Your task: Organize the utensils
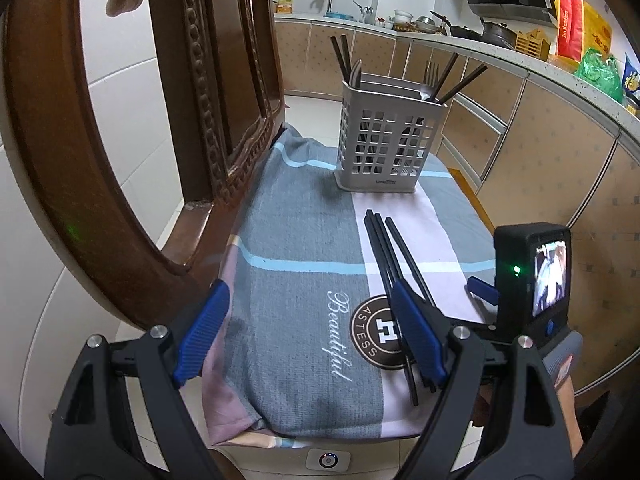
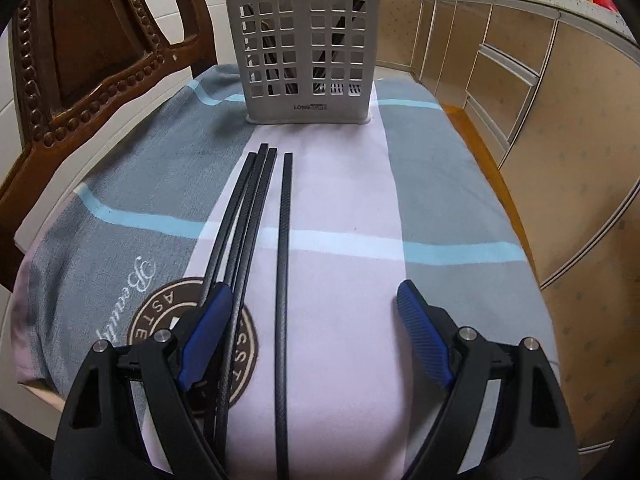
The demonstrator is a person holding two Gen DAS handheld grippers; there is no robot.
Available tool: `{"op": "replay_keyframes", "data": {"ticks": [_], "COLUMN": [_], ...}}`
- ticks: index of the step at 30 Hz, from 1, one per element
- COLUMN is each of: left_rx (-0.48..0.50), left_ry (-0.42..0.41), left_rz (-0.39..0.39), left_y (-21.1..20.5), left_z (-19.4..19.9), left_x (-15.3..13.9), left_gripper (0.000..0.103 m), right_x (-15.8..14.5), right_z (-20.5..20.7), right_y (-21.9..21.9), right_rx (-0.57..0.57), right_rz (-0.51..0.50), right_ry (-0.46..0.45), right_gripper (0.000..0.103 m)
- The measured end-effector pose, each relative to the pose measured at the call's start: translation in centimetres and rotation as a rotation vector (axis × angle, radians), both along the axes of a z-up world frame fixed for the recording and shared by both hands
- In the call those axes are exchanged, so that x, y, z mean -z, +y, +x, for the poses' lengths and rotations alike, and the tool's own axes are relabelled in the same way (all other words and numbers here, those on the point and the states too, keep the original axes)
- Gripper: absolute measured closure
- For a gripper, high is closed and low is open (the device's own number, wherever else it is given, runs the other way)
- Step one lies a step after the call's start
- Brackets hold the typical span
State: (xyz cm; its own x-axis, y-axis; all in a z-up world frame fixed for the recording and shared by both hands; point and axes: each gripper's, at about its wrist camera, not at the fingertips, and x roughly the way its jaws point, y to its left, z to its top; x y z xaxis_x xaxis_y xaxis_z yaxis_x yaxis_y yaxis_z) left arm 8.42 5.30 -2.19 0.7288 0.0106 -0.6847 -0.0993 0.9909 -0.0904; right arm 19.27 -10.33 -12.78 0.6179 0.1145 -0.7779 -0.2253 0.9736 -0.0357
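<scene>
Several black chopsticks (image 2: 248, 216) lie side by side on a striped cloth (image 2: 340, 200), pointing toward a grey slotted utensil caddy (image 2: 306, 52). One chopstick (image 2: 285, 264) lies apart to their right, between my right gripper's jaws. My right gripper (image 2: 316, 320) is open, low over the cloth. In the left wrist view the caddy (image 1: 386, 148) holds forks (image 1: 429, 80) and dark chopsticks. My left gripper (image 1: 308, 320) is open and empty above the cloth, left of the loose chopsticks (image 1: 394, 260).
A carved wooden chair (image 1: 224, 92) stands against the table's left side. Kitchen cabinets (image 1: 520, 140) and a cluttered counter (image 1: 440, 28) run along the right and back. The right gripper's camera body (image 1: 532, 276) shows at right in the left wrist view.
</scene>
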Motion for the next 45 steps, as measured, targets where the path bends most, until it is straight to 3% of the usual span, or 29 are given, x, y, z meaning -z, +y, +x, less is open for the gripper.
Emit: {"op": "replay_keyframes", "data": {"ticks": [7,14,17,20,26,28,33,40,45], "left_rx": [0.003,0.027,0.025,0.023,0.013,0.013,0.023,0.027,0.028], "left_ry": [0.008,0.01,0.011,0.017,0.027,0.03,0.035,0.041,0.048], "left_rz": [0.003,0.006,0.004,0.007,0.006,0.006,0.008,0.01,0.014], "left_y": [-0.4,-1.1,-1.2,-1.2,-0.7,-0.6,-0.9,-1.1,-1.3], "left_z": [0.1,0.1,0.0,0.1,0.2,0.2,0.3,0.3,0.5], "left_x": [0.2,0.2,0.1,0.3,0.5,0.6,0.7,0.9,1.0], "left_gripper": [0.02,0.02,0.02,0.02,0.02,0.02,0.02,0.02,0.02], "right_x": [0.4,0.3,-1.2,-1.7,-0.3,0.2,0.6,-0.8,-0.2], "right_z": [0.1,-0.7,-1.1,0.3,2.7,3.3,3.0,3.2,4.2], "right_y": [-0.5,-3.7,-3.7,-3.4,-3.0,-3.0,-2.0,-2.8,-2.8], "right_rx": [0.021,0.085,0.052,0.016,0.014,-0.009,-0.056,-0.053,-0.076], "right_rz": [-0.027,0.046,0.102,0.088,0.008,0.026,-0.051,-0.023,-0.029], "right_ry": [0.01,0.031,-0.038,-0.063,-0.003,0.034,0.038,0.001,0.05], "right_gripper": [0.02,0.02,0.02,0.02,0.02,0.02,0.02,0.02,0.02]}}
